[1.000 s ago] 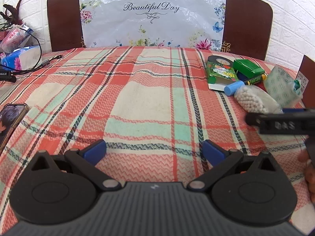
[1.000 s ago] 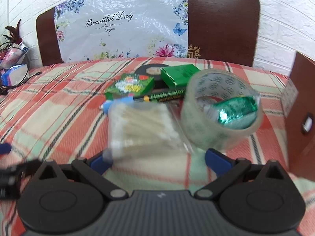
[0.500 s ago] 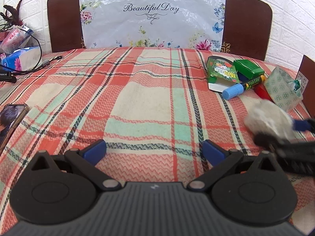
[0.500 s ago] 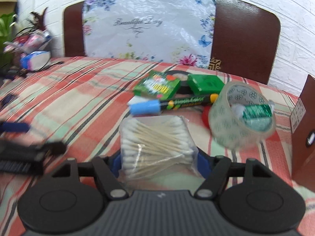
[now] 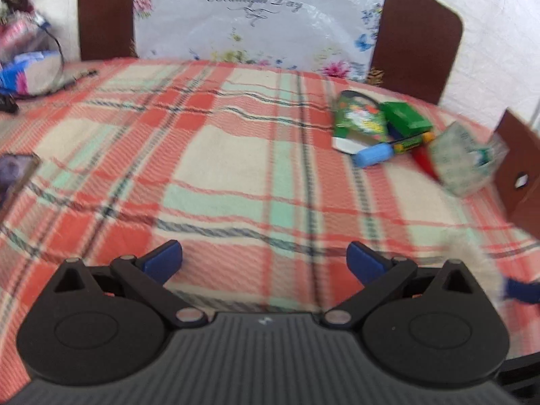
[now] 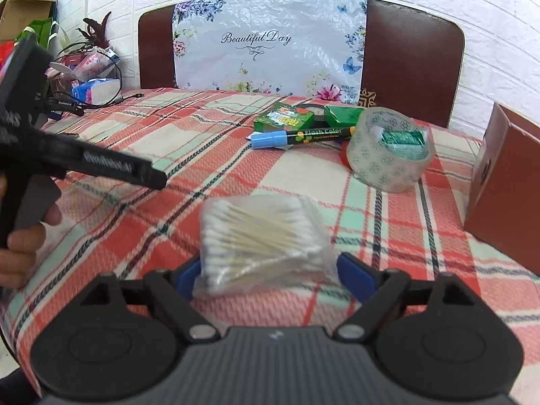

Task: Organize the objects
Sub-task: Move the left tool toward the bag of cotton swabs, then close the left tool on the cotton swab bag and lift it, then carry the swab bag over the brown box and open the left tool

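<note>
Cotton swabs (image 6: 260, 243) in their clear bag lie on the plaid bedspread (image 6: 303, 175) between the right claw's (image 6: 266, 275) opening jaws, while the left claw (image 5: 264, 260) gapes wide, empty.

Each claw (image 6: 266, 271) is black ribbed plastic with round hubs, silver rivets and blue fingertips (image 5: 162, 261); lower frame.

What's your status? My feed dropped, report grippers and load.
Right gripper opening around the cotton swab bag, bag on the plaid cloth. Left gripper open, empty. Nothing blocking.
</note>
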### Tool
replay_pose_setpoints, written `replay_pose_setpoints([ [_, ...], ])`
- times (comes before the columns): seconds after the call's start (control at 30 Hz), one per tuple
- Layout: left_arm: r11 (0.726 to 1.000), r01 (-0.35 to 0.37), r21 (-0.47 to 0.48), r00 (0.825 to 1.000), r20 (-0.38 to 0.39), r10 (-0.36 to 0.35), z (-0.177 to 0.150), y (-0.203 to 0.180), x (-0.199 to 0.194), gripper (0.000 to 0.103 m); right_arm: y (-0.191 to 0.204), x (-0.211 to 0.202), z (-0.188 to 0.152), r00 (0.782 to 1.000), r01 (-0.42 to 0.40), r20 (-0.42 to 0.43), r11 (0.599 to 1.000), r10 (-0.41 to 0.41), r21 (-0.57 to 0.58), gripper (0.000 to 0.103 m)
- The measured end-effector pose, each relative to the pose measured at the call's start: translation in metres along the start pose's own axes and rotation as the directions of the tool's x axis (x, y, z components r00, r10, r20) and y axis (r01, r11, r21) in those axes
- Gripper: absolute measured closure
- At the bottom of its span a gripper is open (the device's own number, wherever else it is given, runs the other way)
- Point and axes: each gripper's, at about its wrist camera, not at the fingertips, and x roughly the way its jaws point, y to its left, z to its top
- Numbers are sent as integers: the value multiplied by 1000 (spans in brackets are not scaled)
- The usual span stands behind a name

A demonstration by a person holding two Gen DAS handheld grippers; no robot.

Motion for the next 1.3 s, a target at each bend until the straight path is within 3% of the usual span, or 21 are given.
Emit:
replay_pose_setpoints([
  [0.13, 983, 182, -38, 981, -64, -184, 2, -16, -6, 0, -2, -4, -6, 1000, -22, -1, 1000, 22, 5, 9],
  [0.33, 942, 335, 15, 931, -160, -328, -4, -58, 7, 0, -4, -3, -8, 999, -33, -2, 999, 33, 13, 8],
  [0.47, 939, 319, 131, 940, -169, -296, -14, -82, 8, 2, -3, 0, -6, 999, -46, -1, 999, 46, 3, 13],
  [0.6, 916, 352, 191, 928, -201, -314, -18, -92, 5, 19, 3, -2, -7, 998, -68, 16, 997, 68, -38, 31],
  [0.77, 916, 312, 251, 942, -207, -264, -18, -105, 2, 42, 9, -8, -8, 997, -55, 44, 996, 58, -72, 44],
  [0.83, 910, 351, 221, 925, -237, -299, -15, -105, 0, 57, 7, -11, -9, 998, -45, 49, 997, 47, -59, 69],
  [1.3, 887, 362, 288, 928, -194, -317, -14, -142, -17, 57, -16, -39, -12, 994, 15, 111, 1000, -12, -23, 70],
])
